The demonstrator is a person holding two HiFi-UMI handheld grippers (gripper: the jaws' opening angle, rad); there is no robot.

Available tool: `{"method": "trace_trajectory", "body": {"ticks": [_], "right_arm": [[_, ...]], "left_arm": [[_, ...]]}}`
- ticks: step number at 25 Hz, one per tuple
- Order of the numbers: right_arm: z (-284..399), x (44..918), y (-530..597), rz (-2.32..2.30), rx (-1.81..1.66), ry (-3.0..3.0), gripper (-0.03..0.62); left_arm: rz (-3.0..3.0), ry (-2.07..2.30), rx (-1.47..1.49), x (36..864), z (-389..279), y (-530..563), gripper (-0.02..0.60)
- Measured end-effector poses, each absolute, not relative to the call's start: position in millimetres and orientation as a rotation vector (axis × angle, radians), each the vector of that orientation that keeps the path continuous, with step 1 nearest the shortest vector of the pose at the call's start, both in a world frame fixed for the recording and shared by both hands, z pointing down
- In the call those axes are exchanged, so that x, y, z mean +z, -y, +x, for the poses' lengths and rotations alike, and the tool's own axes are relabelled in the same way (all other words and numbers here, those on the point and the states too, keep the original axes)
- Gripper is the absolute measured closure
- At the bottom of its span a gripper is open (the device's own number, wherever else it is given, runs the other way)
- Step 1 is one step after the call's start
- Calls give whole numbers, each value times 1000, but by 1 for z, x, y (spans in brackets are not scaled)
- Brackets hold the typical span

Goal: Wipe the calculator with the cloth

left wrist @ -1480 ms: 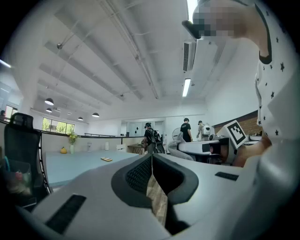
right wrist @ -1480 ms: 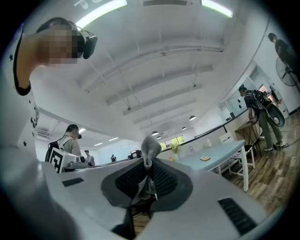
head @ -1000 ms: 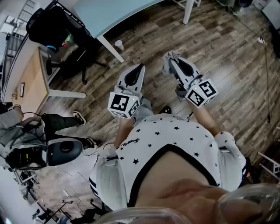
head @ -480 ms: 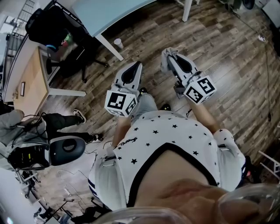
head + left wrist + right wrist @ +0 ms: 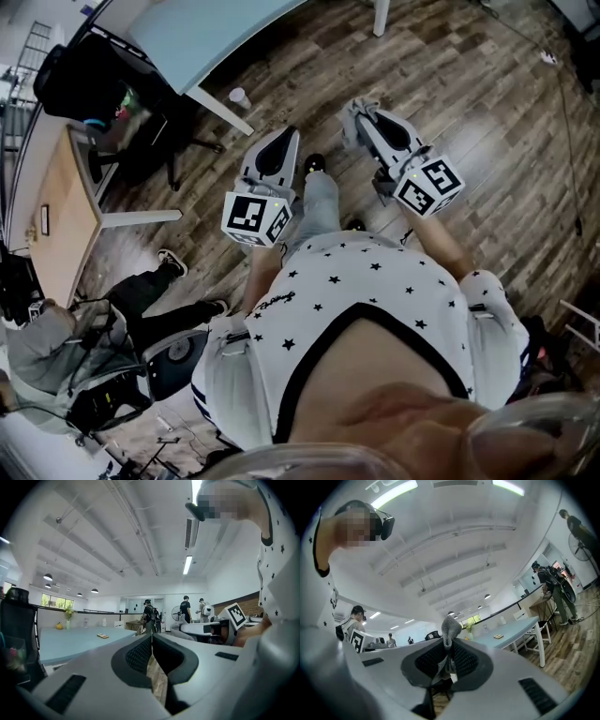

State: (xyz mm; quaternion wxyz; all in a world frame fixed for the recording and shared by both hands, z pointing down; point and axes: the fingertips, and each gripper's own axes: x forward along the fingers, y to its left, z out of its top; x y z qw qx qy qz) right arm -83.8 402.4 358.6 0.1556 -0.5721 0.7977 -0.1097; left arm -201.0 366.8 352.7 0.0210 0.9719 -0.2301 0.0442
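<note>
**Desk:** Head view first: what's on show?

**Photographer:** A person in a star-print shirt (image 5: 356, 281) holds both grippers over the plank floor (image 5: 487, 122), short of a pale blue table (image 5: 216, 33). The left gripper (image 5: 280, 137) and the right gripper (image 5: 368, 114) both point toward that table. A grey cloth (image 5: 351, 129) bunches at the right one's tip.

**Desk:** And the left gripper view?

**Photographer:** The jaws are closed with their tips touching and nothing between them — only floor shows through the gap lower down. A small flat object (image 5: 102, 635) lies on the table top, too small to say whether it is the calculator.

**Desk:** Right gripper view?

**Photographer:** The jaws are clamped on the cloth, and a grey fold pokes up past the tips. The blue table stands off to the right, well apart from the gripper — a small flat object lies on it here too.
</note>
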Motion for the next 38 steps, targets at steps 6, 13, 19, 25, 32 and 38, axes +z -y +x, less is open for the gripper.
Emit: {"method": "trace_trajectory", "body": {"ticks": [6,13,19,25,32,38], "right_arm": [[-59,358,-374,-1676,-320,-2262,553],[-37,357,-322,-1705,-320,-2257,553],[-20,355,-268,-1735,-331,-2241,553],[-9,350,-218,-1772,-335,-2224,552],[3,343,-170,-1828,-333,-2187,551],[4,339,-131,-1867,-316,-2172,551]], "left_arm": [[3013,668,116,354,-177,-332,551],[3006,628,100,357,-153,-279,551],[3003,602,94,355,-136,-222,551],[3006,558,89,349,-124,-166,551],[3006,502,76,344,-112,-112,551],[3002,473,51,343,-113,-69,551]]}}
